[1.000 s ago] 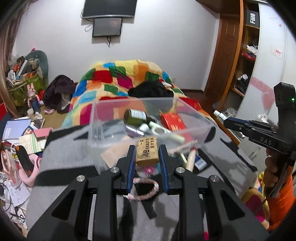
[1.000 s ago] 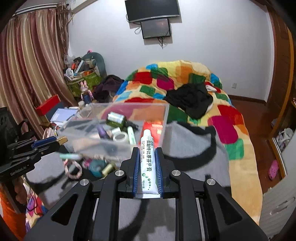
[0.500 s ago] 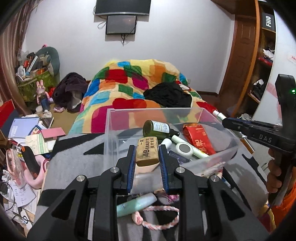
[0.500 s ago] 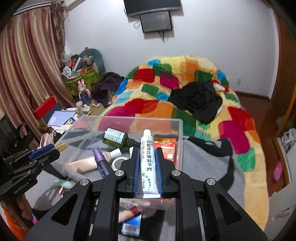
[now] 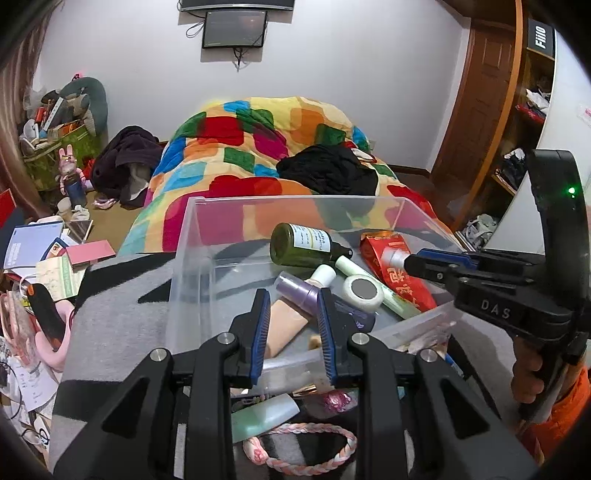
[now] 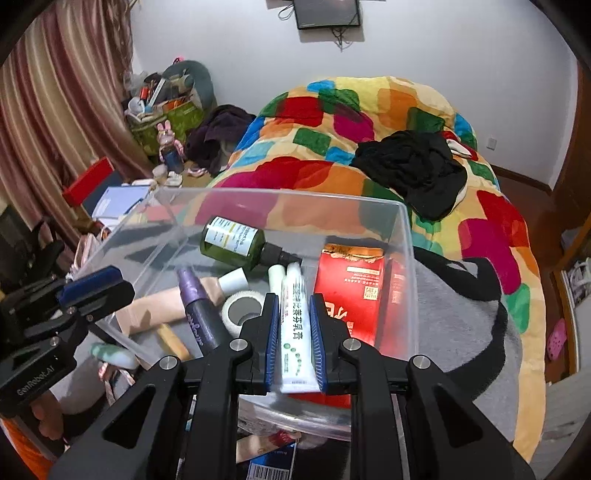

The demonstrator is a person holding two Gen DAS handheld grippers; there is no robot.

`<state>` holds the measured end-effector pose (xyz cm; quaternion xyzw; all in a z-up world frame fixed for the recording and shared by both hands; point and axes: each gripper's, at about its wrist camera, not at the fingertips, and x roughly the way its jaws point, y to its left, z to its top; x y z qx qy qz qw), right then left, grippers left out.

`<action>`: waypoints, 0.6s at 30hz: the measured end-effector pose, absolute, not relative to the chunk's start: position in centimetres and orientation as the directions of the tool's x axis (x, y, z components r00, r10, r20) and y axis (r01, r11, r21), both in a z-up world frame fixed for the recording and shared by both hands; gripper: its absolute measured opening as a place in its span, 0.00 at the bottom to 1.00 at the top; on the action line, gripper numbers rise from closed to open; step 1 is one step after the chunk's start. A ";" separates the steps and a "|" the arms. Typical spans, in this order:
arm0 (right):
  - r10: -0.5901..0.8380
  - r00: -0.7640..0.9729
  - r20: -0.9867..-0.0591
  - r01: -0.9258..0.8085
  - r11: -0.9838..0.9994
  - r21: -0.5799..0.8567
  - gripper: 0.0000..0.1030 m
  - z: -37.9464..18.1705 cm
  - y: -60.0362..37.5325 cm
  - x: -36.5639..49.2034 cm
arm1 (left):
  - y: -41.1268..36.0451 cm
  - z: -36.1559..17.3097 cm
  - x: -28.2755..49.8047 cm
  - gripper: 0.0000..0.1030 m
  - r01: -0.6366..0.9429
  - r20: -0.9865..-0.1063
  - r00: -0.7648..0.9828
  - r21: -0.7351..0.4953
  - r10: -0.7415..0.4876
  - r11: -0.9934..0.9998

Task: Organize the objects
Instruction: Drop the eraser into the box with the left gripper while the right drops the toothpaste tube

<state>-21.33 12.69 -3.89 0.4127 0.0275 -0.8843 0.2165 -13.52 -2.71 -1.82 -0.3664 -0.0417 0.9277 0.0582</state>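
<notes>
Ointment tube (image 6: 294, 325), one, sits clamped in the right claw (image 6: 293, 334) above the clear bin (image 6: 408, 266). Left claw (image 5: 291, 325) hangs released, gripping nothing. Inside the bin: one green bottle (image 6: 236, 242), one tape roll (image 6: 240, 308), one red packet (image 6: 351, 291), one purple tube (image 6: 199, 310).

Beyond where I work, I take the patchwork quilt (image 5: 258, 147) as my landmark — it covers the bed in red, green, orange and blue squares. On the quilt lies a black garment (image 5: 327, 170), crumpled. Left of the quilt, on the floor, a dark purple heap of clothes (image 5: 127, 164) sits, and further left a pink rabbit toy (image 5: 70, 173) stands before a green bag full of items (image 6: 162, 118). Above the quilt, on the white wall, a dark screen (image 5: 234, 33) hangs — its cables dangle below. Right of the quilt I see a wooden door (image 5: 484, 110) and open shelves (image 5: 532, 122).
</notes>
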 end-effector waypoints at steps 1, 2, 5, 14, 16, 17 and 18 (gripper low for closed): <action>-0.360 -0.565 -0.742 0.411 -0.903 0.126 0.15 -3.8 12.7 -21.2 | -2.7 -1.7 -13.3 0.24 -0.083 -0.674 -0.724 -0.124 0.145 -0.989; -0.362 -0.564 -0.742 0.416 -0.901 0.123 0.15 -3.7 12.7 -21.0 | -2.8 -1.7 -13.2 0.24 -0.087 -0.673 -0.724 -0.129 0.152 -0.988; -0.370 -0.567 -0.736 0.425 -0.897 0.124 0.17 -3.3 12.9 -20.5 | -2.9 -1.2 -12.7 0.24 -0.096 -0.665 -0.728 -0.142 0.166 -0.985; -0.400 -0.606 -0.688 0.456 -0.883 0.111 0.33 -1.1 13.9 -17.3 | -4.0 0.5 -10.1 0.44 -0.099 -0.626 -0.763 -0.132 0.160 -0.986; -0.396 -0.619 -0.678 0.459 -0.883 0.097 0.37 -0.7 14.3 -16.4 | -4.6 0.5 -9.3 0.49 -0.092 -0.631 -0.760 -0.127 0.152 -0.988; -0.395 -0.624 -0.674 0.462 -0.882 0.089 0.38 -0.6 14.6 -16.0 | -4.8 0.4 -9.0 0.51 -0.087 -0.635 -0.759 -0.124 0.146 -0.988; -0.394 -0.629 -0.671 0.463 -0.882 0.084 0.40 -0.6 14.8 -15.5 | -5.3 0.3 -8.6 0.55 -0.081 -0.639 -0.756 -0.122 0.141 -0.989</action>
